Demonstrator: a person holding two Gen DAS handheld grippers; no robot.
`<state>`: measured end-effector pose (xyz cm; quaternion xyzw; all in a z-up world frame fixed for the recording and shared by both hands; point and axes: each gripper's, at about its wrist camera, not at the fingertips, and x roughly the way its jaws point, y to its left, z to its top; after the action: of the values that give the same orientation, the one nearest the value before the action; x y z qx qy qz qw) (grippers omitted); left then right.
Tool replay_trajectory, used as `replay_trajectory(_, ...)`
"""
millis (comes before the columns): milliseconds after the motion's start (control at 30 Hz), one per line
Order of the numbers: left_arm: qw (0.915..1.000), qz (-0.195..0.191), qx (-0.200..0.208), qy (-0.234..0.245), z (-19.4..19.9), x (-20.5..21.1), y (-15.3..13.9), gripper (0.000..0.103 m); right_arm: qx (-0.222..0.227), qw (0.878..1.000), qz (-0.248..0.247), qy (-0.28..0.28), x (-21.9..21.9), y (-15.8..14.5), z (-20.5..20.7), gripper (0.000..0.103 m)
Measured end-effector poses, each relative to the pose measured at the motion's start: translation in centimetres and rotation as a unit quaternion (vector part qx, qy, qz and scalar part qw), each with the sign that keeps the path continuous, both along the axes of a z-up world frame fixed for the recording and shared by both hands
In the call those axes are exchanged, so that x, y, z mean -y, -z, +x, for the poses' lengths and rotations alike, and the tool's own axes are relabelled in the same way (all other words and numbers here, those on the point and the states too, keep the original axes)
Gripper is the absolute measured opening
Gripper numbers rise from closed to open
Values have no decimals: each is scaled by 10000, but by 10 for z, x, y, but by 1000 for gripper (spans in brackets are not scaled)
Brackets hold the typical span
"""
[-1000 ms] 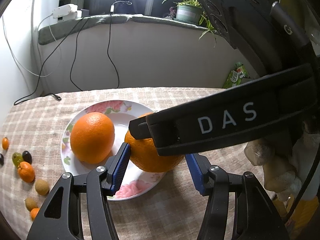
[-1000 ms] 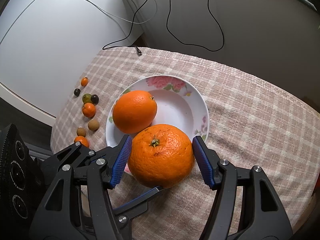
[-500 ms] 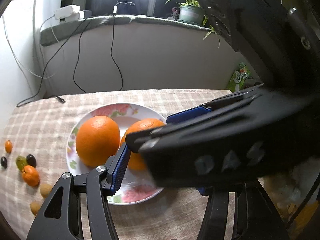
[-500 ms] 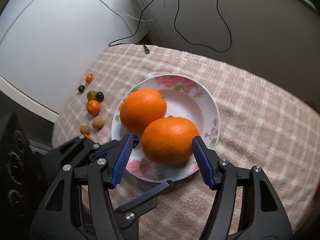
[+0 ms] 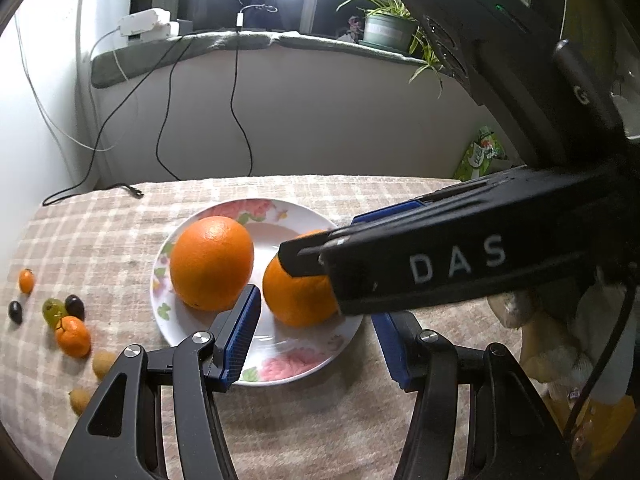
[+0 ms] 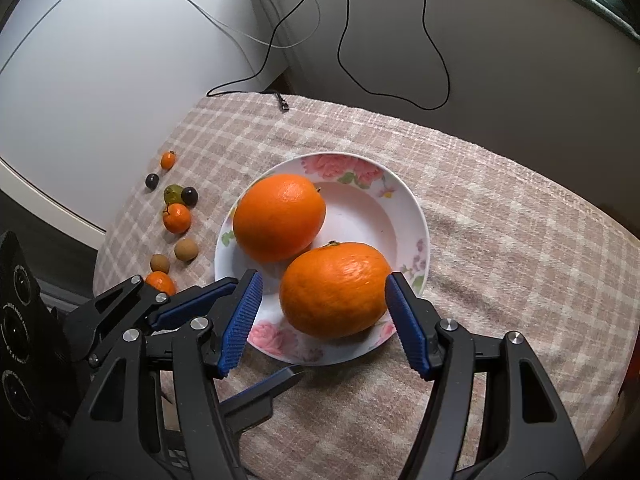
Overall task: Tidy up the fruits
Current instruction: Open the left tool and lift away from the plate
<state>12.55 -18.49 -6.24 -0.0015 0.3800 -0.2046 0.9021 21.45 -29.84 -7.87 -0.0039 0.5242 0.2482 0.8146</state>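
Observation:
Two large oranges lie in a white floral plate [image 6: 404,216]. The far orange [image 6: 279,217] sits at the plate's left; it also shows in the left wrist view [image 5: 212,263]. The near orange [image 6: 335,290] rests on the plate's front part, between the fingers of my right gripper [image 6: 320,320], which is open with gaps on both sides. In the left wrist view the near orange [image 5: 298,300] is partly hidden behind the right gripper's body. My left gripper [image 5: 316,340] is open and empty, at the plate's [image 5: 288,364] near rim.
Several small fruits lie on the checked cloth left of the plate: a small tangerine [image 6: 176,218], dark grapes [image 6: 189,195], a green grape [image 6: 172,194], brown longans [image 6: 186,249]. A white cabinet stands left, a wall with cables behind. A potted plant [image 5: 386,30] is on the sill.
My right gripper lowered the second orange onto the plate and opened, letting it go. The orange now rests beside the first one. The left gripper stayed open and shifted only slightly.

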Motion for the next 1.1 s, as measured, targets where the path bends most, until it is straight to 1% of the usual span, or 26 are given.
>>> replay_trajectory(167, 10000, 5, 70, -2, -6, -3, -6, 56, 58, 9999, 76, 66, 3, -5, -3, 70)
replay_trajectory(367, 9998, -13, 218, -2, -16, -7, -16, 58, 187, 9997, 61, 116, 4, -9, -11, 70)
replay_trajectory(500, 9995, -27, 305, 25, -22, -10, -21, 58, 179, 9995, 173, 194, 6, -11, -14, 70)
replay_trajectory(733, 9993, -105, 358, -12, -31, -19, -23, 58, 315, 9985, 274, 351, 4, -14, -23, 70)
replay_trajectory(833, 9992, -177, 359, -54, -35, -29, -24, 58, 439, 9977, 340, 394, 4, -16, -27, 71)
replay_trajectory(900, 9991, -214, 350, -70, -37, -35, -24, 58, 573, 9969, 371, 395, 2, -19, -31, 72)
replay_trajectory(967, 9991, -237, 348, -89, -39, -41, -23, 58, 718, 9960, 371, 388, -1, -23, -36, 78)
replay_trajectory(1100, 9990, -241, 334, -185, -46, -62, -19, 58, 996, 9942, 302, 254, -12, -30, -49, 83)
